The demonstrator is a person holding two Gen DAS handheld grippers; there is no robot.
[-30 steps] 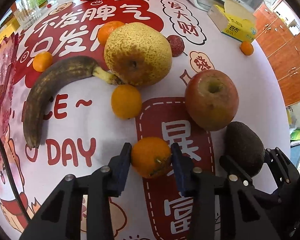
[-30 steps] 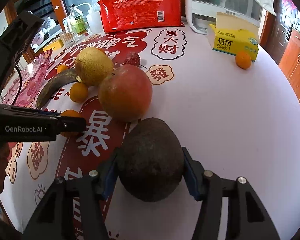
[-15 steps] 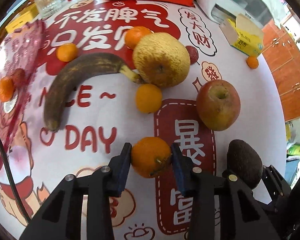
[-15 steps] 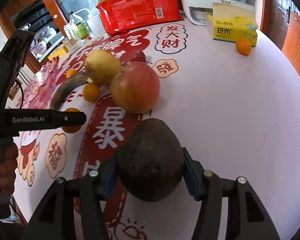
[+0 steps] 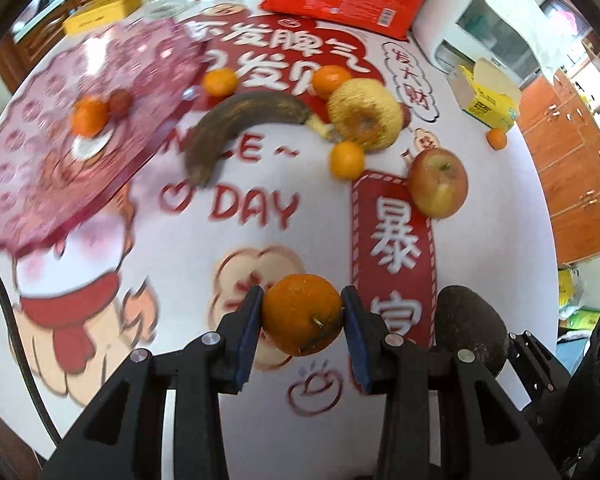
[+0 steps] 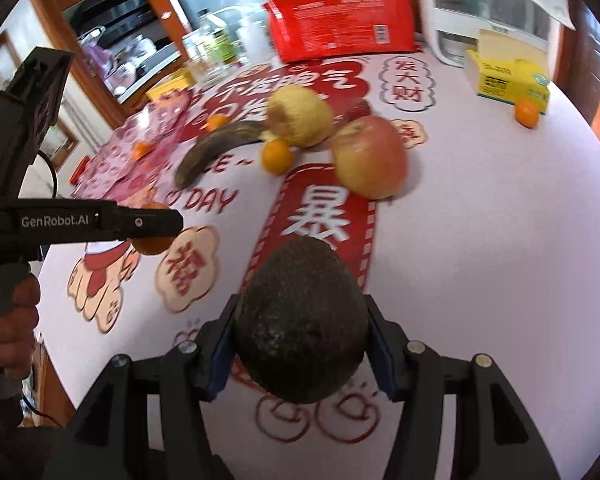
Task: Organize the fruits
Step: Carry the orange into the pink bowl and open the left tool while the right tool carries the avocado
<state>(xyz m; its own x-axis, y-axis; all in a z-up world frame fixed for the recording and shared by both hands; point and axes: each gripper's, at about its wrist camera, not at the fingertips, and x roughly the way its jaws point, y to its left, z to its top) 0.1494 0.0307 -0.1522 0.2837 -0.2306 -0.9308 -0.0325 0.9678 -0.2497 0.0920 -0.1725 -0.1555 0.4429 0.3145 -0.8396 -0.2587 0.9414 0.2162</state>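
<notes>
Fruits lie spread on the counter [image 5: 188,280], which has a white cloth w/ red print. The left gripper [image 5: 302,320] is closed on 1 small orange [image 5: 302,320], its blue pads pressing both sides, and the fruit seems lifted above the cloth. The right gripper [image 6: 300,336] is clamped around a dark avocado [image 6: 300,320], also held over the cloth; in the left view this avocado [image 5: 472,328] shows just right of the orange. Farther back, a brown banana [image 5: 236,128] curves beside a yellow pear [image 5: 364,114], their ends touching. 1 mandarin [image 5: 347,160] sits just in front of the pear, 2 more behind the banana & pear. A red apple [image 5: 438,188] stands right of the mandarin, apart from it. At left a pink patterned tray [image 5: 32,176] holds 1 orange fruit and 1 small red fruit, blurred. A yellow tissue box [image 6: 512,80] w/ 1 more mandarin [image 6: 527,113] beside it is at far right, well apart from the group
</notes>
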